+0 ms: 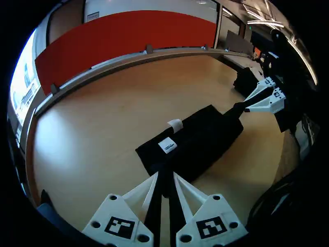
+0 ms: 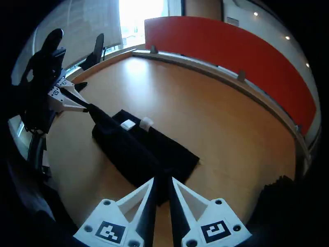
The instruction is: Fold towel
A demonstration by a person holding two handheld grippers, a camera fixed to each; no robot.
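On wooden table [image 1: 103, 123]: black towel [image 1: 201, 136], open tabletop all round; left gripper [image 1: 165, 183] and right gripper [image 2: 163, 181] each clamped on one end; white tags [image 1: 167, 145] illegible.

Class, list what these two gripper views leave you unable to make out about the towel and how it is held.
- Left gripper view: the towel edge pinched in the left gripper is hidden by its fingers.
- Right gripper view: the same at the right gripper.
- Both views: layers and creases are lost in the black cloth.
- Both views: print on the white tags is too small.
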